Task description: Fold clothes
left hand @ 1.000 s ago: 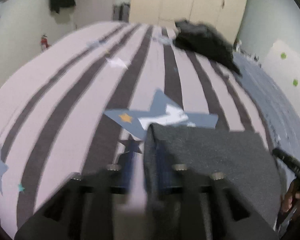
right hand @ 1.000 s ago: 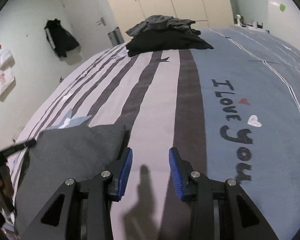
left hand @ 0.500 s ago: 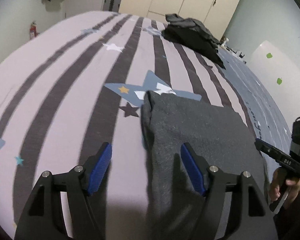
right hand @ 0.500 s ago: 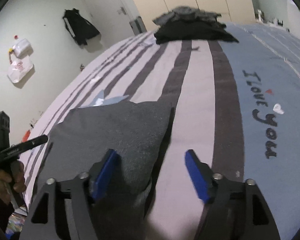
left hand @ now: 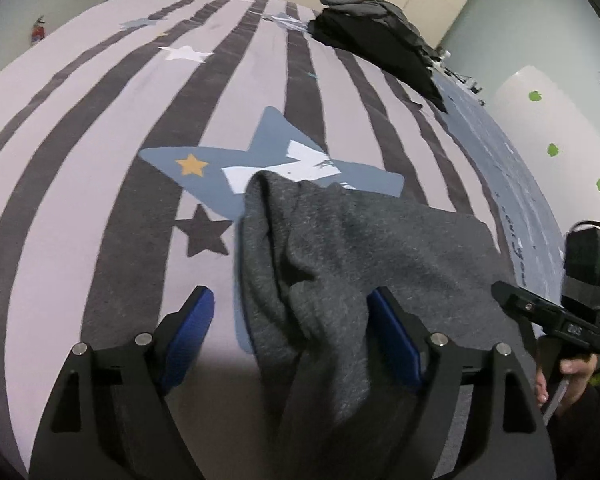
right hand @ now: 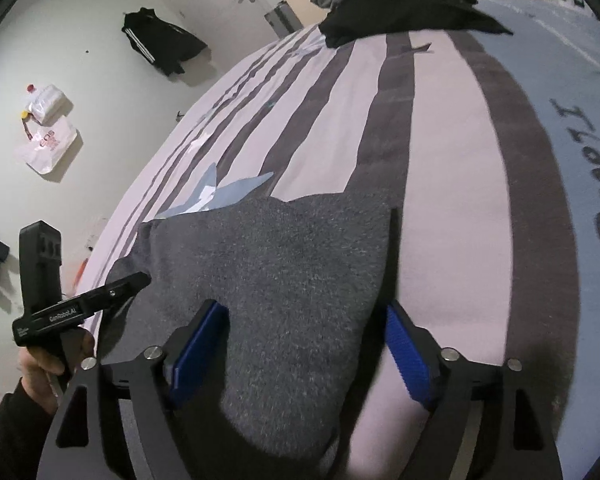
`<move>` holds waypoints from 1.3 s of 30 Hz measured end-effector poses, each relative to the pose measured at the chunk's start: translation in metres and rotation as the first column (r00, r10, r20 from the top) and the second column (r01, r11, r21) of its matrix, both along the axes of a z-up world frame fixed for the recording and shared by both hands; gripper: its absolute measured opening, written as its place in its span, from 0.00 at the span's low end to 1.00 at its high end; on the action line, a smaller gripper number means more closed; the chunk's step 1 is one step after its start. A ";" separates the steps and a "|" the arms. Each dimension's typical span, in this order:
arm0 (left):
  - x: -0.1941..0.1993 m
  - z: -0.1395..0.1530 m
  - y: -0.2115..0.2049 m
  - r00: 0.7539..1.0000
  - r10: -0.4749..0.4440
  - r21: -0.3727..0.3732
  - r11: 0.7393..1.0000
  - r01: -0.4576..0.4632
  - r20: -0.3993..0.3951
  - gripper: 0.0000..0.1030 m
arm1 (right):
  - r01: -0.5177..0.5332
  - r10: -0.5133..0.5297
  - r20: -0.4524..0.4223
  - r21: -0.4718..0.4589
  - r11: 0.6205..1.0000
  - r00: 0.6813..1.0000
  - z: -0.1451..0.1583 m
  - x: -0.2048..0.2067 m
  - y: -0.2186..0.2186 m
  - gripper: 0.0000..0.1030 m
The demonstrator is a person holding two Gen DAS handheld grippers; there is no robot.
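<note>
Heathered grey garment (left hand: 364, 264); lilac bedspread (left hand: 100, 168) striped dark grey

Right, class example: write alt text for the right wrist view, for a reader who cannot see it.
A dark grey knitted garment lies on a striped bedspread, its near end between the blue pads of the opening right gripper, which do not press it. At left, a hand holds the left gripper; a pile of dark clothes sits beyond.

A striped bedspread (left hand: 100, 128) printed with stars is spread out, lettering being seen on its blue part (right hand: 580, 128); a black jacket (right hand: 160, 42) is hung on the wall; a white bag (right hand: 46, 146) is hung lower down.
</note>
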State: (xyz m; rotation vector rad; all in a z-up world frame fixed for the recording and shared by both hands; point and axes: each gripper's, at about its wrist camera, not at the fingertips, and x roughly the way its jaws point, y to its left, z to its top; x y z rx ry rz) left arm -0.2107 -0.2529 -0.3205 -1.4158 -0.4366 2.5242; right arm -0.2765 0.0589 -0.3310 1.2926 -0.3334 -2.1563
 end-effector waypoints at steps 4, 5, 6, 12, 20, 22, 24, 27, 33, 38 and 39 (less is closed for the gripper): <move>-0.007 -0.002 0.012 0.999 -0.050 0.001 0.999 0.050 0.016 0.51 | -0.029 0.030 0.007 -0.010 1.000 1.000 -0.002 -0.003 -0.004 0.74; -0.009 -0.003 0.012 0.999 -0.043 0.001 0.999 0.043 0.026 0.51 | -0.047 0.047 0.001 -0.007 0.999 0.999 -0.002 -0.004 -0.006 0.67; -0.011 -0.003 0.012 0.999 -0.040 0.001 0.999 0.040 0.023 0.44 | -0.060 0.060 0.004 -0.011 0.998 0.998 -0.002 -0.005 -0.008 0.64; -0.012 0.003 0.013 1.000 -0.023 -0.011 1.000 0.023 -0.016 0.16 | -0.062 0.061 -0.016 -0.060 0.996 0.998 -0.003 -0.009 -0.006 0.36; -0.030 0.035 0.002 0.990 0.039 0.014 0.999 -0.038 -0.133 0.13 | -0.057 0.052 -0.143 -0.032 0.998 0.988 0.028 -0.020 -0.012 0.26; -0.039 0.052 -0.003 0.981 0.066 0.035 0.998 -0.061 -0.180 0.13 | -0.042 0.033 -0.170 -0.050 0.998 0.985 0.040 -0.033 -0.011 0.26; -0.049 0.065 -0.004 0.974 0.078 0.031 0.997 -0.073 -0.214 0.13 | -0.023 0.009 -0.200 -0.069 0.997 0.980 0.055 -0.046 -0.010 0.25; -0.065 0.074 -0.002 0.970 0.081 0.004 0.997 -0.082 -0.228 0.14 | 0.015 -0.035 -0.257 -0.080 0.997 0.966 0.077 -0.060 -0.007 0.25; -0.084 0.016 -0.004 0.989 0.142 -0.074 0.987 -0.145 -0.048 0.34 | 0.072 -0.061 -0.106 0.104 0.992 0.992 0.036 -0.079 -0.017 0.38; -0.034 0.037 -0.020 0.959 0.208 -0.054 0.974 -0.222 -0.193 0.73 | 0.154 -0.143 -0.192 0.044 0.987 0.971 0.036 -0.043 0.015 0.63; -0.020 0.040 -0.020 0.958 0.191 -0.054 0.977 -0.207 -0.212 0.74 | 0.143 -0.129 -0.209 0.052 0.988 0.969 0.037 -0.034 0.017 0.65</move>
